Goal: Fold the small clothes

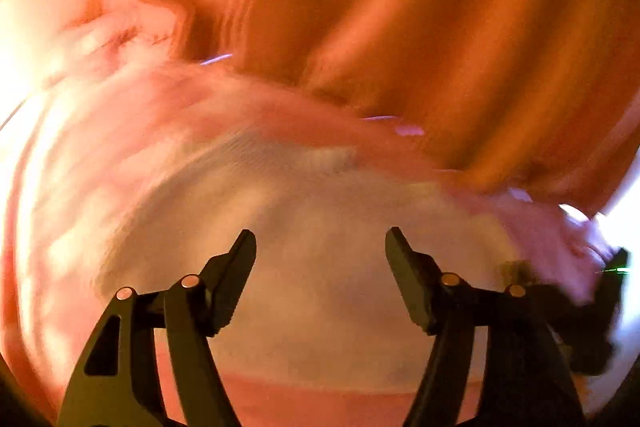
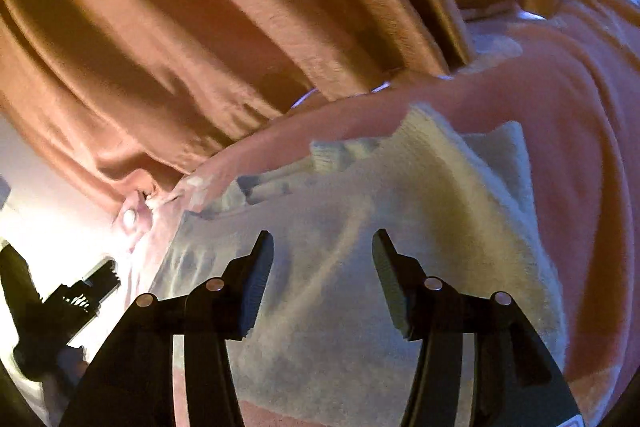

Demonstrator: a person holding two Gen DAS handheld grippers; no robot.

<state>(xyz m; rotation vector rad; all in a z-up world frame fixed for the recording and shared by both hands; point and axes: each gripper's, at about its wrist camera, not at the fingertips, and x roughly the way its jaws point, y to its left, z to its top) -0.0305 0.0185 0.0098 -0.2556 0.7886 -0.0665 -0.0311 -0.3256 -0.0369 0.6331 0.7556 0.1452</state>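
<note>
A small pale cream garment (image 2: 400, 211) lies on a pink cover (image 2: 560, 107); in the left wrist view the garment (image 1: 320, 227) is blurred by motion. My left gripper (image 1: 321, 237) is open and empty, its fingers just above the pale cloth. My right gripper (image 2: 323, 237) is open and empty, held over the garment's middle, with folded edges of the cloth (image 2: 340, 151) beyond the fingertips. The other gripper (image 2: 80, 299) shows dark at the left edge of the right wrist view.
Orange-brown drapes (image 1: 400, 7) hang in folds behind the pink surface and fill the upper part of both views (image 2: 180, 27). Bright light comes in at the left of the right wrist view (image 2: 48, 219).
</note>
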